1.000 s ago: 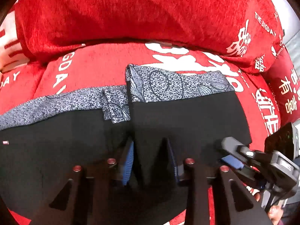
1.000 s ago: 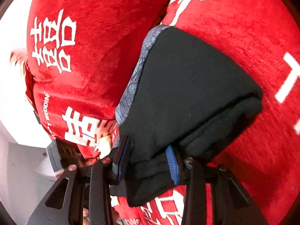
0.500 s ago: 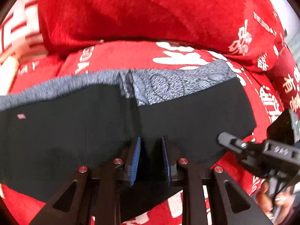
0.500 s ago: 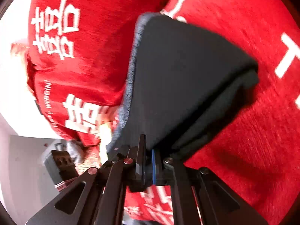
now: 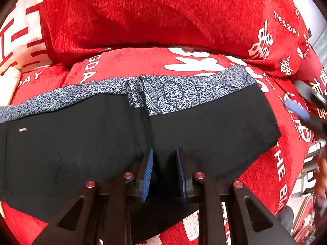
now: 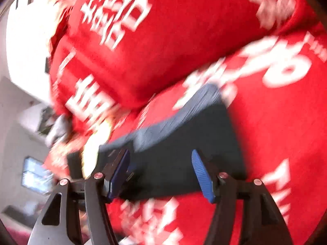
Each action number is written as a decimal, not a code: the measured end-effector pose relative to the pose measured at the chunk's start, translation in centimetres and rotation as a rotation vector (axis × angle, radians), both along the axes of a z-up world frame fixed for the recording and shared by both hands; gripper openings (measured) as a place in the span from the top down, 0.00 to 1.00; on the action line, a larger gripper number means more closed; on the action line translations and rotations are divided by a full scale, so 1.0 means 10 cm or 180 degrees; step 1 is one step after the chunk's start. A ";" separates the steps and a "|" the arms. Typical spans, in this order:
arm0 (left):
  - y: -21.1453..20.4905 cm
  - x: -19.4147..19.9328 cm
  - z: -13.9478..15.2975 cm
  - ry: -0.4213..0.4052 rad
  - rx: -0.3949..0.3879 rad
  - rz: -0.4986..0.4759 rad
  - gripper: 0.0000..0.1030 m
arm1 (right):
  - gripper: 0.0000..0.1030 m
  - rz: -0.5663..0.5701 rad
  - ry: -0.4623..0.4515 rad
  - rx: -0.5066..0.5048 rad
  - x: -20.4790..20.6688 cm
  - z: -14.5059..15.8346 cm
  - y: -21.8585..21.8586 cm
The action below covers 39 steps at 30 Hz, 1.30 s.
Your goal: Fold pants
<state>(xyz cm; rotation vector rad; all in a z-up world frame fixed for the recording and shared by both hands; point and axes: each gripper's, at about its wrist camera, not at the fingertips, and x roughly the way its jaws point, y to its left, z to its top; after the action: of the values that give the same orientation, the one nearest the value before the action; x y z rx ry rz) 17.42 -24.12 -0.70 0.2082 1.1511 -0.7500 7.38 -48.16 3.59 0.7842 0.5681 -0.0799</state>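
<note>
Black pants with a grey patterned waistband lie folded across the red sofa seat. My left gripper is part-closed over a raised fold of the black fabric at the near edge, which sits between its blue pads. In the blurred right wrist view, my right gripper is wide open and empty just above the near end of the pants. The right gripper also shows blurred at the right edge of the left wrist view.
A red back cushion with white lettering rises behind the seat. A red armrest is at the far right. The sofa's front edge and the floor lie to the left in the right wrist view.
My right gripper has opened, let go of the pants' end and pulled back quickly. My left gripper's jaws have widened a little around the fold. The pants lie flatter.
</note>
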 end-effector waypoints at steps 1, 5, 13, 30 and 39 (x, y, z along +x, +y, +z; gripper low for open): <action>0.00 0.00 0.00 0.0005 0.0000 0.0003 0.76 | 0.35 -0.0187 0.0107 -0.0087 0.08 -0.04 -0.16; 0.00 0.00 0.00 -0.0002 0.0003 0.0000 0.76 | 0.35 -0.0059 0.0235 0.0228 0.41 -0.36 -0.50; 0.04 -0.01 0.02 0.0057 -0.0004 0.0029 0.76 | 0.58 0.0184 0.0343 0.1021 0.75 -0.88 -0.64; 0.25 -0.07 0.11 -0.0132 -0.0068 0.0311 0.18 | 0.50 -0.0248 0.0932 -0.1697 0.57 -0.04 0.40; 0.56 -0.08 0.08 -0.0292 0.0116 0.0433 0.18 | 0.64 0.0464 0.0538 -0.1267 0.87 0.08 0.93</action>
<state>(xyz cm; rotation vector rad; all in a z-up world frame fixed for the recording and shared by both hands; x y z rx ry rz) 16.59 -18.57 0.12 0.1907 1.0811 -0.5939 16.03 -38.88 4.41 0.3491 0.7403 -0.1213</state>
